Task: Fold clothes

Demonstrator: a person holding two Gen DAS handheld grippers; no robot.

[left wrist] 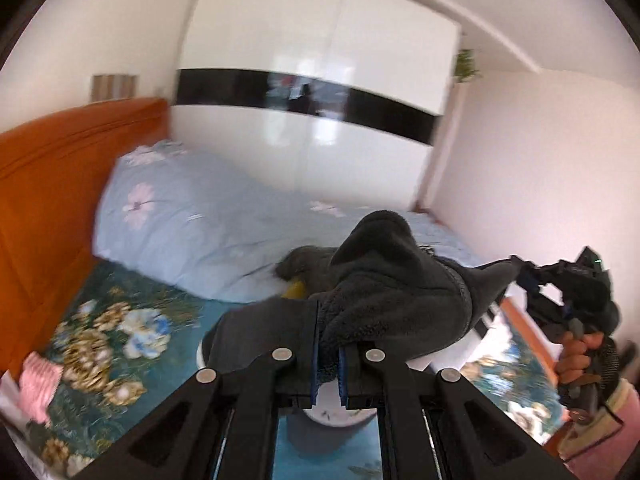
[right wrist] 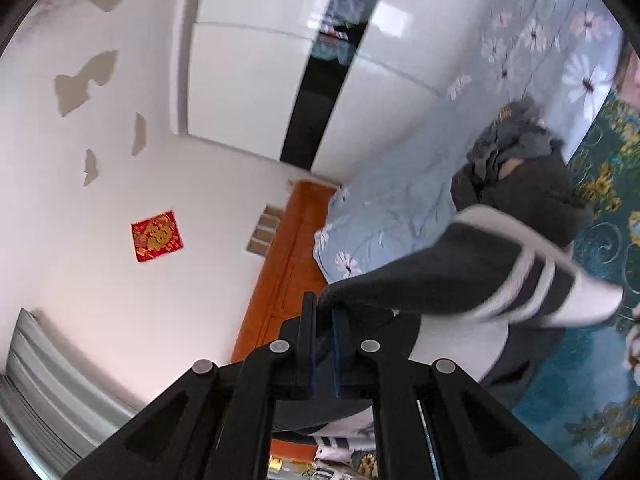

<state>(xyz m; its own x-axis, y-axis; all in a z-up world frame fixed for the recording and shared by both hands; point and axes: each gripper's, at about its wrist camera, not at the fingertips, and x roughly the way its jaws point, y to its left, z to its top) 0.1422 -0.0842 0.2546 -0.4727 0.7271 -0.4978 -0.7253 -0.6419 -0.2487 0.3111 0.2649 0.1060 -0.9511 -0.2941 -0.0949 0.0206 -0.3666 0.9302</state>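
Observation:
A dark grey fleece garment [left wrist: 384, 292] with white stripes hangs lifted above the bed, stretched between both grippers. My left gripper [left wrist: 329, 364] is shut on a fold of its fleece edge. In the left wrist view the right gripper [left wrist: 520, 276] appears at the far right, held by a hand [left wrist: 576, 356], with a corner of the garment pinched in it. In the right wrist view my right gripper [right wrist: 324, 316] is shut on the garment [right wrist: 460, 268], whose striped part [right wrist: 532, 280] trails to the right. More dark clothes [right wrist: 516, 148] lie heaped on the bed.
The bed carries a teal floral sheet [left wrist: 112, 332] and a light blue flowered duvet [left wrist: 192, 228]. An orange headboard [left wrist: 48, 184] stands at the left, a white wardrobe [left wrist: 312, 80] behind. A pink cloth [left wrist: 38, 384] lies at the lower left.

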